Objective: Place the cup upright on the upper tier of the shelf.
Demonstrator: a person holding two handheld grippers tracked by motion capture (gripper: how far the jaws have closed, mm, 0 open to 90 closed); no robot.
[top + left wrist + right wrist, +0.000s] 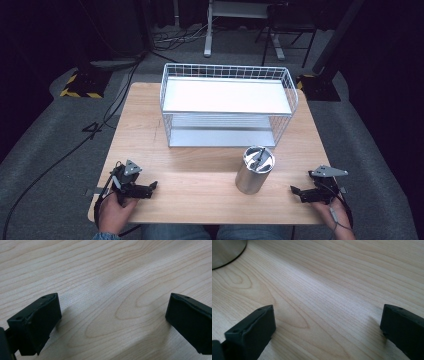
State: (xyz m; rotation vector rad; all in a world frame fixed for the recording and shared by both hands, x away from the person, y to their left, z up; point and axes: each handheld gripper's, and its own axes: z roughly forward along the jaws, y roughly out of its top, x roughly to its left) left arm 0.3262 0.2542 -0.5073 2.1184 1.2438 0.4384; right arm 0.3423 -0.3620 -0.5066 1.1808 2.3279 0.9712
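Both the left gripper point(154, 185) and right gripper point(293, 190) rest released on the wooden worktop point(200, 172). A steel canister point(254, 170) stands between them, before a wire shelf point(227, 102).

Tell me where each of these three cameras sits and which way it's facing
High view: above the person's side, facing forward and down on the table, wire rack, steel canister; both hands, left gripper, right gripper.
Left gripper view: rides the left gripper, facing bare wood between open jaws.
Right gripper view: rides the right gripper, facing wood and the canister's base.
Shared: canister, high and right gripper views.
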